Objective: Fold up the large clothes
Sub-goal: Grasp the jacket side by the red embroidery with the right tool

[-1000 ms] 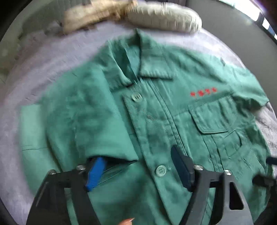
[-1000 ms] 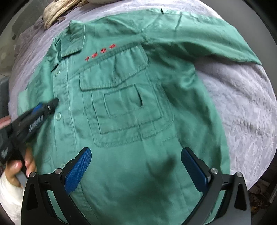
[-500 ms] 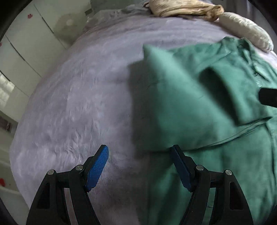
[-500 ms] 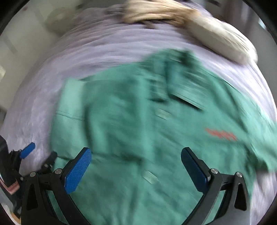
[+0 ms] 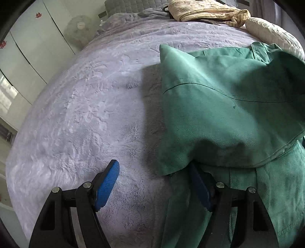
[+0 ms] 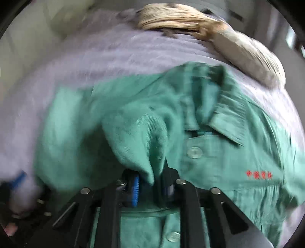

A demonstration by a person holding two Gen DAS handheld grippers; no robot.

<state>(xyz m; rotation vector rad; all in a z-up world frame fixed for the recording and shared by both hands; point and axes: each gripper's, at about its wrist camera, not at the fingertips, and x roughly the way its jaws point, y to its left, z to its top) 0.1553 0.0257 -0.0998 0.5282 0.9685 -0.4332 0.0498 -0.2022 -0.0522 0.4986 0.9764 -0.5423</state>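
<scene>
A large green work shirt with buttons and red lettering lies front up on a lilac bed cover. Its one sleeve is folded across the body. My left gripper is open at the shirt's left edge, its right finger tucked under the folded cloth, its left finger over bare cover. My right gripper is shut on a lifted fold of the green sleeve. The left gripper's blue pad shows blurred at the lower left of the right wrist view.
A beige striped cloth and a pale quilted pillow lie at the far end of the bed. White wardrobe doors and a fan stand to the left of the bed.
My right gripper has closed on the sleeve and raised it. My left gripper swung from over the shirt's middle to its left edge, and its right finger now sits under the cloth.
</scene>
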